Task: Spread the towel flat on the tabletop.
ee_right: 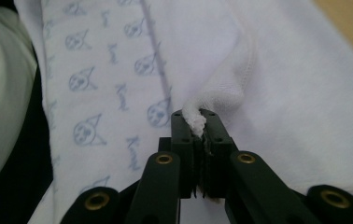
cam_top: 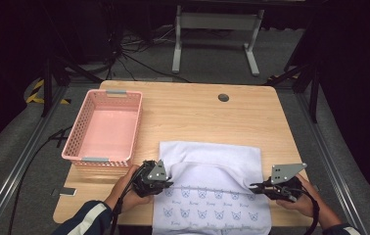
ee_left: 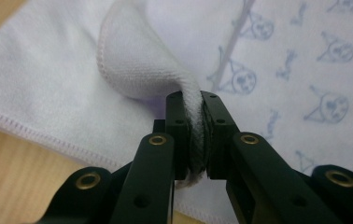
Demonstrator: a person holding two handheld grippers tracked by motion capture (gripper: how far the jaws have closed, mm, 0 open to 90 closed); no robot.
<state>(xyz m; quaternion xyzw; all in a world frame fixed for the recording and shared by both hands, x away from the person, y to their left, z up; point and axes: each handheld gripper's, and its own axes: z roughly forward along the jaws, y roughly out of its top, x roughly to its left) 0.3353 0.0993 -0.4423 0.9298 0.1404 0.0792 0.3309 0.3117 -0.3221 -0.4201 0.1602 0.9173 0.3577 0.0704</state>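
I've got the L gripper and R gripper each clamped on a corner of the soft, light white towel, limp & likely to sag, best held at corners, lying on the wooden table by a pink basket, dark room beyond.

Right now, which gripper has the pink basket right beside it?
The left gripper: the pink basket sits just beyond it. The right gripper grips the towel at the opposite edge.
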